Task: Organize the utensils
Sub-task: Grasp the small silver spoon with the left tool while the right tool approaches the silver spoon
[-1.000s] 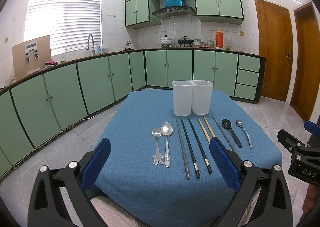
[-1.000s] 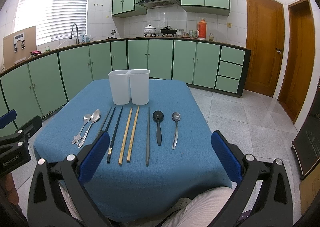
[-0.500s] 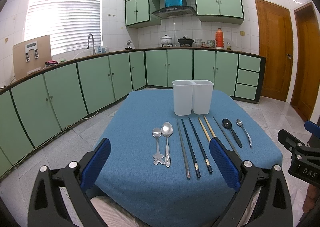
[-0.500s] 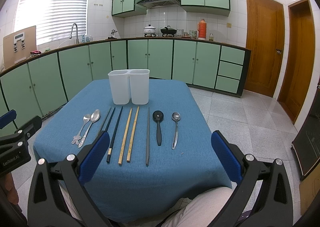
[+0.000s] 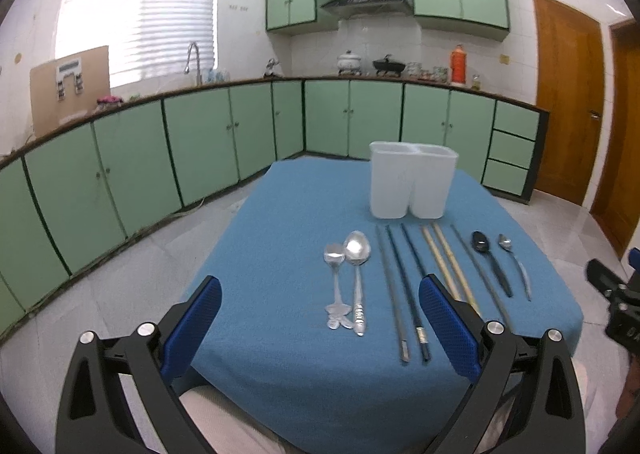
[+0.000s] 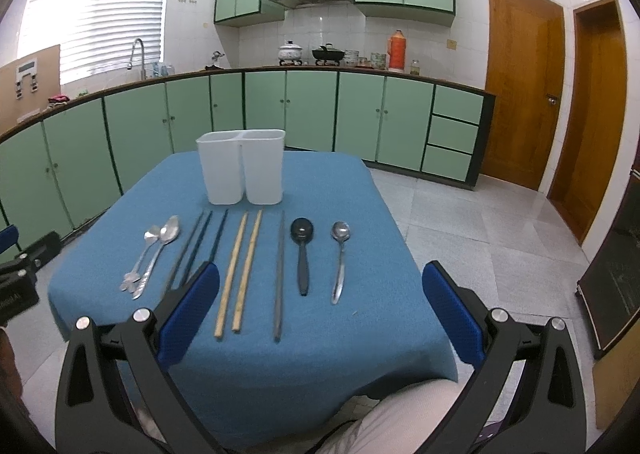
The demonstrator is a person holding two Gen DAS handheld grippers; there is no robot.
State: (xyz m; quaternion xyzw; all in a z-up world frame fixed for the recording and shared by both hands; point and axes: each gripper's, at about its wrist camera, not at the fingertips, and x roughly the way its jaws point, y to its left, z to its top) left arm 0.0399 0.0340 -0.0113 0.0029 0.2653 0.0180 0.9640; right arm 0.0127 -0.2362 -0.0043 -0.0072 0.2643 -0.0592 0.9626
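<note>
Green kitchen cabinets ring a blue table point(image 6: 360, 190); the white holder point(image 6: 241, 166) stands at 12 o'clock behind the utensil row point(image 6: 240, 266). Both grippers' jaws gape, empty; the left gripper point(image 5: 320, 318) hides chopstick ends, as does the right gripper point(image 6: 320, 302).

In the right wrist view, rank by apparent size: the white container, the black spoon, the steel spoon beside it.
1. white container, clearly largest.
2. and 3. black spoon and steel spoon look alike in length; the black one's bowl and handle look slightly broader, too close to rank.
</note>
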